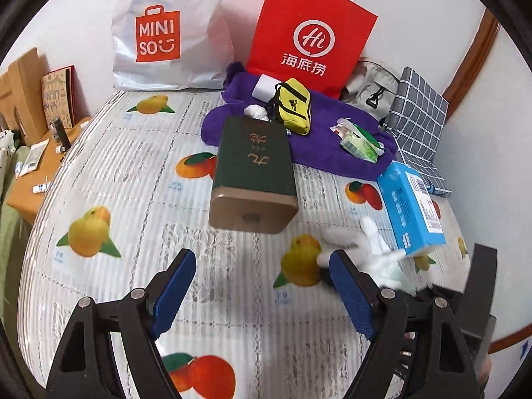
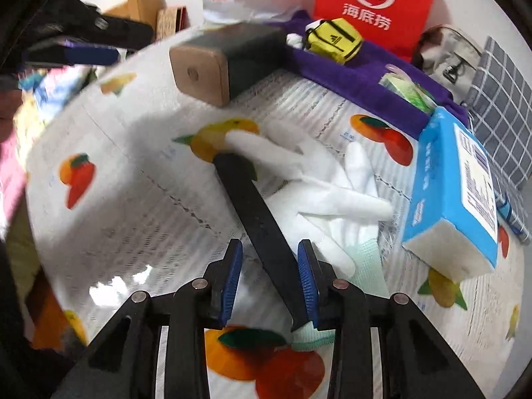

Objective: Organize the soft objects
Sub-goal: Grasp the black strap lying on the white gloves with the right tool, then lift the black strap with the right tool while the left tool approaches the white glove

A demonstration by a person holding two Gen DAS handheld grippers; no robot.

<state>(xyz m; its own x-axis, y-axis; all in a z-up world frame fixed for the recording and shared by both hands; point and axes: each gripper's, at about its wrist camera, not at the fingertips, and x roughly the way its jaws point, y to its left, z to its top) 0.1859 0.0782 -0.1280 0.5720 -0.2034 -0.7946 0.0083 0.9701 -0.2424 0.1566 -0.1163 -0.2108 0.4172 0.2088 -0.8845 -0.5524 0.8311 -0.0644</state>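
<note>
Fruit-print cloth (image 1: 109, 173): covers the whole surface; clutter sits from 11 to 2 o'clock.
Purple towel (image 1: 332, 126): unfolded at 1 o'clock, carrying a yellow pouch (image 1: 294, 106) and a green packet (image 1: 360, 143).
Dark green box (image 1: 254, 173): lying flat at 12 o'clock.
Blue tissue box (image 2: 455, 186): at 2 o'clock, just beside the glove.
White glove (image 2: 335, 193): loose, at 1 o'clock ahead of the right gripper.
Left gripper (image 1: 262, 296): jaws apart, empty.
Right gripper (image 2: 269, 286): jaws partly closed, seemingly nothing clamped.
Progress: early by my judgement; nothing looks sorted yet.

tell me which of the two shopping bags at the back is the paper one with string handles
The red bag, right of the white plastic Miniso bag.
</note>
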